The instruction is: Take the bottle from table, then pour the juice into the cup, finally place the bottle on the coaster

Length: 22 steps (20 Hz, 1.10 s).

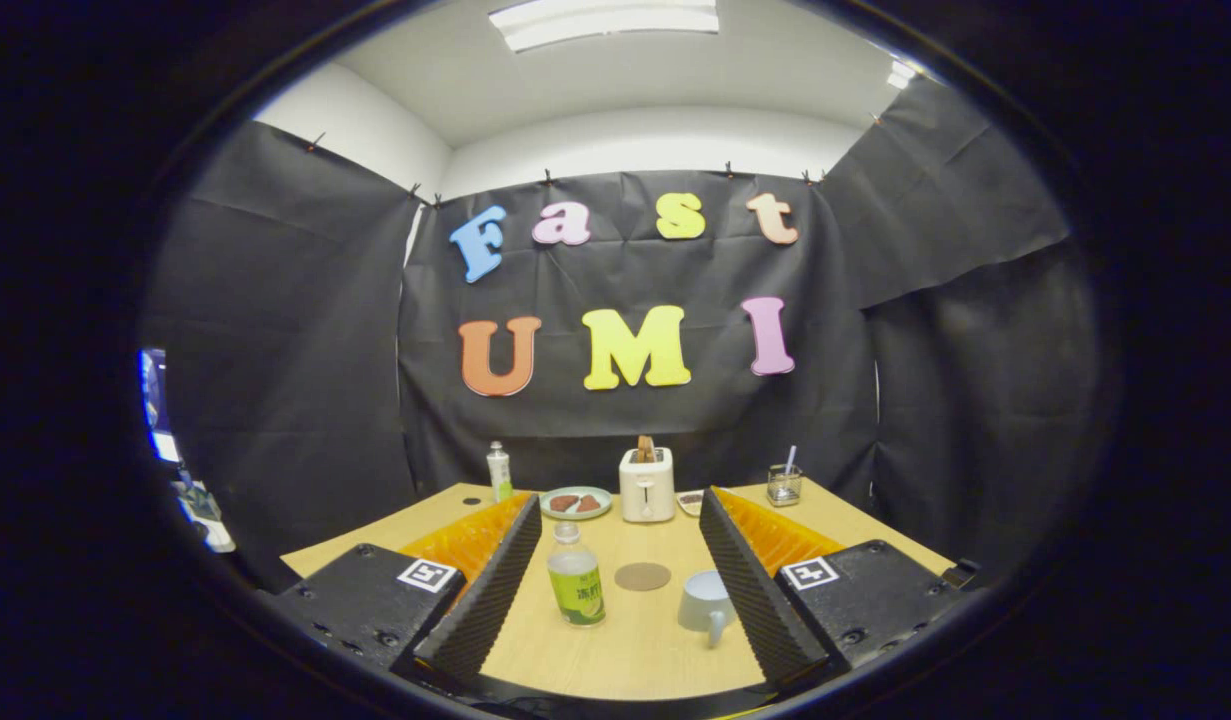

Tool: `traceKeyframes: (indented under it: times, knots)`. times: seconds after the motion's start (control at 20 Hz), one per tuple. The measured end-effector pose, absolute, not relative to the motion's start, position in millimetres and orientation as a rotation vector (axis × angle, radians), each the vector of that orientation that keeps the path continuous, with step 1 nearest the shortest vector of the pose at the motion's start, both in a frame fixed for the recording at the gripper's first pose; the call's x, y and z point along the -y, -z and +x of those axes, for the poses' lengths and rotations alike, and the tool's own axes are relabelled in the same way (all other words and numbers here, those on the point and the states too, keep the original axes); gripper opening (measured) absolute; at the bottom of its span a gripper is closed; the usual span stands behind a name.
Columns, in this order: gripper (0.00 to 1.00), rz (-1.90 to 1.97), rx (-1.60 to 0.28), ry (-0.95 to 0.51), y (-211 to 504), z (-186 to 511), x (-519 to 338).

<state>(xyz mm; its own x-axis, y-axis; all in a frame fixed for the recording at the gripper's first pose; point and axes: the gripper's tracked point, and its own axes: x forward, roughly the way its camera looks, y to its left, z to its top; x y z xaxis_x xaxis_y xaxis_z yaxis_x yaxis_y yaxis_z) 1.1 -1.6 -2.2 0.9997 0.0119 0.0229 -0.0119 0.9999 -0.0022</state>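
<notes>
A small juice bottle (575, 577) with a green label and a clear cap stands upright on the wooden table (635, 650), between my fingers and closer to the left finger (495, 585). A pale blue-grey cup (704, 603) with its handle toward me stands near the right finger (745, 585). A round brown coaster (642, 576) lies flat between bottle and cup, a little farther back. My gripper (620, 515) is open wide, with nothing held; neither finger touches the bottle or the cup.
Beyond the coaster stands a white toaster (646, 484) with toast in it, a green plate (575, 502) of food to its left and a small dish (689, 500) to its right. A second bottle (499, 471) stands far left, a glass (783, 484) with a spoon far right.
</notes>
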Motion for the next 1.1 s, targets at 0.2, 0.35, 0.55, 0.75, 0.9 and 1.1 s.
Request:
traceKeyframes:
  times: [0.2, 0.35, 0.55, 0.75, 0.9, 1.1]
  knots:
    - [1.00, 0.025, -0.034, -0.044, 25.7, 10.9, -5.2]
    - [1.00, 0.000, -0.045, -0.025, 43.1, 26.5, -9.0]
    - [1.00, -0.030, -0.037, -0.031, 67.1, 51.3, -28.2]
    - [1.00, -0.024, -0.034, -0.004, 76.6, 83.0, -25.0]
    - [1.00, 0.071, -0.076, -0.023, 87.4, 106.9, -33.8]
    - [1.00, 0.077, -0.074, -0.047, 92.3, 135.9, -54.3]
